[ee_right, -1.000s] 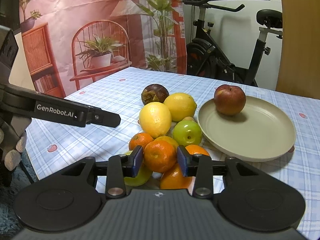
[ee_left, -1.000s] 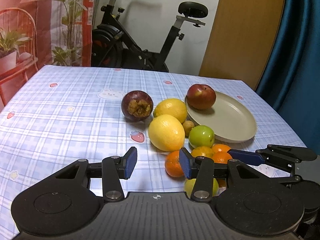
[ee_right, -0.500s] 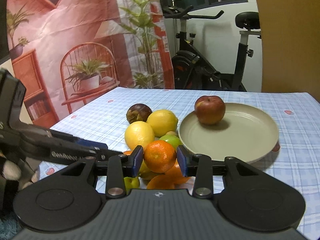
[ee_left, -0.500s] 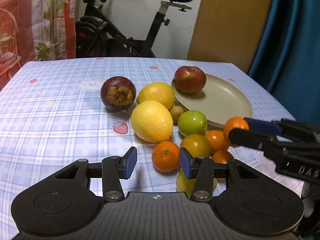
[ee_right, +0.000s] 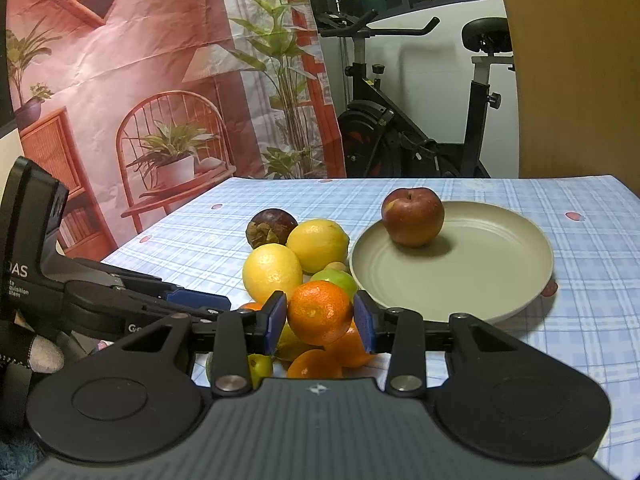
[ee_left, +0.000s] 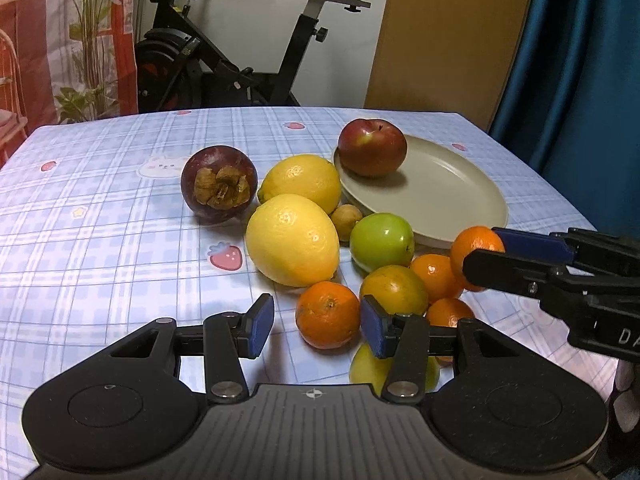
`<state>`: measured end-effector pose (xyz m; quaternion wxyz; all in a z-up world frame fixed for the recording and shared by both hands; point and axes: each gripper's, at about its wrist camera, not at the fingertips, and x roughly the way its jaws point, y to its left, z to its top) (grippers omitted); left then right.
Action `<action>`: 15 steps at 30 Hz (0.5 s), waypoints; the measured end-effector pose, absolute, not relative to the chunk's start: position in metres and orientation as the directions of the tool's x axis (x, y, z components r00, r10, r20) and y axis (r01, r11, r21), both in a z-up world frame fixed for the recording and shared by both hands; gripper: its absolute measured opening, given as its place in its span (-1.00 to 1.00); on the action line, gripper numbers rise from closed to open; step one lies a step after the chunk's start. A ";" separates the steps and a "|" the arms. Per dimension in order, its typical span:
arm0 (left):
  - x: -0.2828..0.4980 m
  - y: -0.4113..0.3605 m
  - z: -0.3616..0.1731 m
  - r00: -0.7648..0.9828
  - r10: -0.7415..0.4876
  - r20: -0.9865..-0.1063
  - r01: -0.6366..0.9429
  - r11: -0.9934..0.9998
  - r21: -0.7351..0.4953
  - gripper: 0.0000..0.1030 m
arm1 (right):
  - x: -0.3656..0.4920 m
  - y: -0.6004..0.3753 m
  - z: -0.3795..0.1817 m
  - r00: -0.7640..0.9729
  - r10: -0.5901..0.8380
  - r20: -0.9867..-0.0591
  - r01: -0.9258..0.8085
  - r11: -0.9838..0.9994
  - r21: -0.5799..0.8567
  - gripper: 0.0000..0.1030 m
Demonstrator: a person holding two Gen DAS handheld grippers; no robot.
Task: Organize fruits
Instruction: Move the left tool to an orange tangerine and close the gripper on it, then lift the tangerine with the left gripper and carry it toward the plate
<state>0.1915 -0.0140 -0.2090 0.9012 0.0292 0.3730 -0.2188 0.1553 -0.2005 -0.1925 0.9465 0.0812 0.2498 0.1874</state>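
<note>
My right gripper [ee_right: 320, 322] is shut on a tangerine [ee_right: 320, 312] and holds it above the fruit pile, just short of the beige plate [ee_right: 480, 276]. The left wrist view shows the same tangerine [ee_left: 474, 246] hanging near the plate [ee_left: 456, 200]. A red apple [ee_left: 372, 147] lies on the plate's far side. My left gripper [ee_left: 317, 330] is low over the table with its jaws opening. Another tangerine [ee_left: 328, 314] sits between its pads, and neither pad touches it. Two lemons [ee_left: 292, 240], a green apple [ee_left: 382, 242] and more tangerines [ee_left: 434, 276] crowd beside it.
A dark purple mangosteen [ee_left: 218, 184] lies left of the lemons, and a small brown fruit [ee_left: 346, 217] sits between them and the plate. The checked tablecloth [ee_left: 100, 220] stretches to the left. An exercise bike [ee_left: 240, 60] stands beyond the table's far edge.
The right gripper has lifted its tangerine up off the pile, toward the plate. The left gripper has come forward and lower, so that a tangerine now sits between its pads.
</note>
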 end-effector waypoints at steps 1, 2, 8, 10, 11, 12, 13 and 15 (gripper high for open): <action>0.192 -0.014 -0.209 0.624 -0.376 -0.685 0.416 0.902 -0.116 -0.02 | 0.156 -0.201 -0.193 0.805 0.395 -0.443 -0.314 0.917 0.247 -0.23; 0.193 -0.014 -0.209 0.621 -0.382 -0.685 0.415 0.901 -0.126 -0.03 | 0.156 -0.201 -0.192 0.805 0.395 -0.443 -0.315 0.917 0.246 -0.23; 0.197 -0.008 -0.214 0.598 -0.418 -0.683 0.400 0.895 -0.197 -0.08 | 0.157 -0.202 -0.193 0.804 0.393 -0.446 -0.309 0.917 0.250 -0.23; 0.197 -0.007 -0.216 0.586 -0.433 -0.685 0.405 0.889 -0.215 -0.21 | 0.157 -0.202 -0.193 0.803 0.394 -0.448 -0.310 0.917 0.251 -0.23; 0.196 -0.006 -0.217 0.583 -0.439 -0.684 0.406 0.886 -0.222 -0.21 | 0.158 -0.201 -0.193 0.802 0.394 -0.448 -0.310 0.917 0.250 -0.23; 0.195 -0.005 -0.217 0.584 -0.439 -0.683 0.407 0.886 -0.222 -0.22 | 0.158 -0.201 -0.194 0.802 0.394 -0.449 -0.311 0.917 0.250 -0.23; 0.194 -0.006 -0.217 0.585 -0.438 -0.683 0.407 0.886 -0.220 -0.22 | 0.157 -0.202 -0.194 0.802 0.394 -0.449 -0.310 0.917 0.251 -0.23; 0.193 -0.005 -0.216 0.590 -0.429 -0.684 0.399 0.891 -0.216 -0.22 | 0.158 -0.203 -0.194 0.802 0.392 -0.450 -0.307 0.918 0.253 -0.23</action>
